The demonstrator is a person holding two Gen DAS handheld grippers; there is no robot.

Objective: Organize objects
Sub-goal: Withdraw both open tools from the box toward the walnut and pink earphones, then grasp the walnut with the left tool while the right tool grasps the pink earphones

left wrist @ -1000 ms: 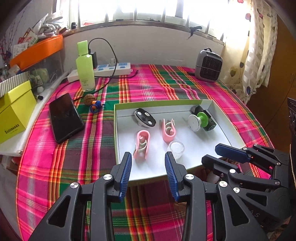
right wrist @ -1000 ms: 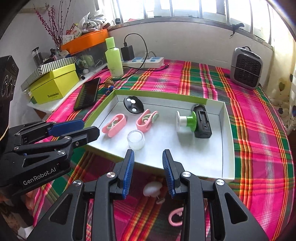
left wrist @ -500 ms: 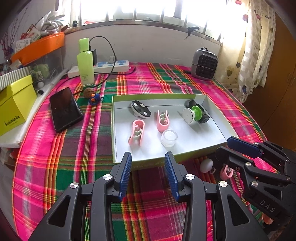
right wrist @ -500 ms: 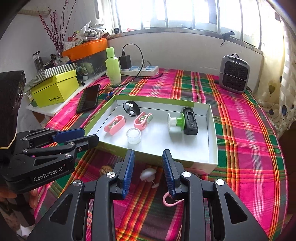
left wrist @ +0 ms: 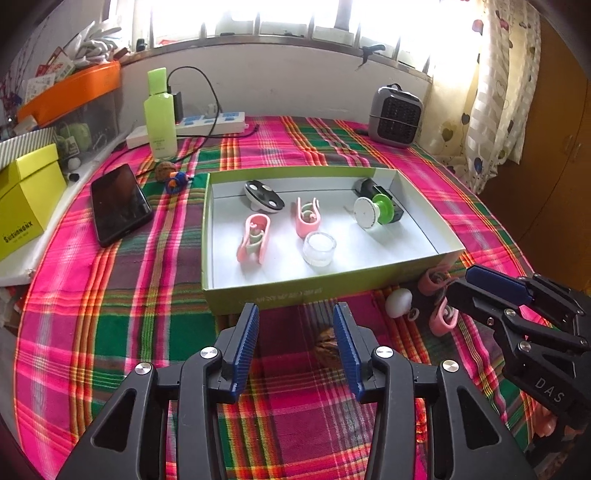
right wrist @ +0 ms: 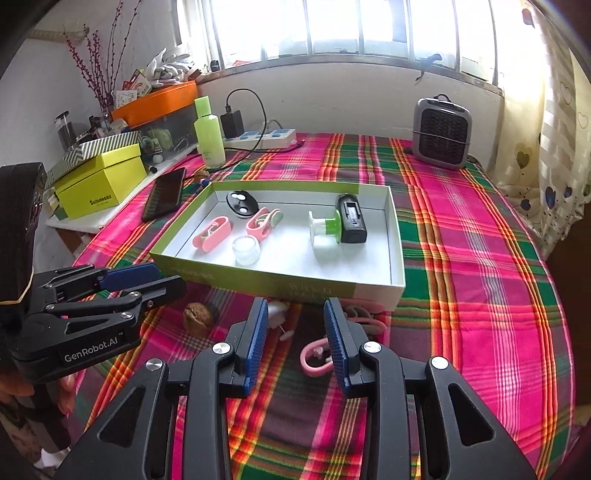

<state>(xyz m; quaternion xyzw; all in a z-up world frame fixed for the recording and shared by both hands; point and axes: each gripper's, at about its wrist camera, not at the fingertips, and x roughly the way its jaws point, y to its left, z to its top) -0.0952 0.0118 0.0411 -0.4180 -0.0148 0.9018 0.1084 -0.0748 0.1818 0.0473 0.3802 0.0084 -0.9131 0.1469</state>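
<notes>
Lying beside the left gripper [left wrist: 295, 332]'s just-widened, empty fingers: walnut [left wrist: 327, 347]; right gripper [right wrist: 295, 332] parted, empty; tray [left wrist: 258, 295] holds pink clips [left wrist: 254, 240].

Bright barred window [right wrist: 369, 29] over a white wall [right wrist: 351, 96]; heart-print curtain [left wrist: 491, 92] at right.

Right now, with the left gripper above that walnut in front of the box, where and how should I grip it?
Probably across the walnut's middle, coming down from above. It is round, lies loose on the cloth just short of the box, and nothing touches it. The left gripper stands open, its jaws having just widened, with the right finger partly covering the nut, so shift slightly right first.
</notes>
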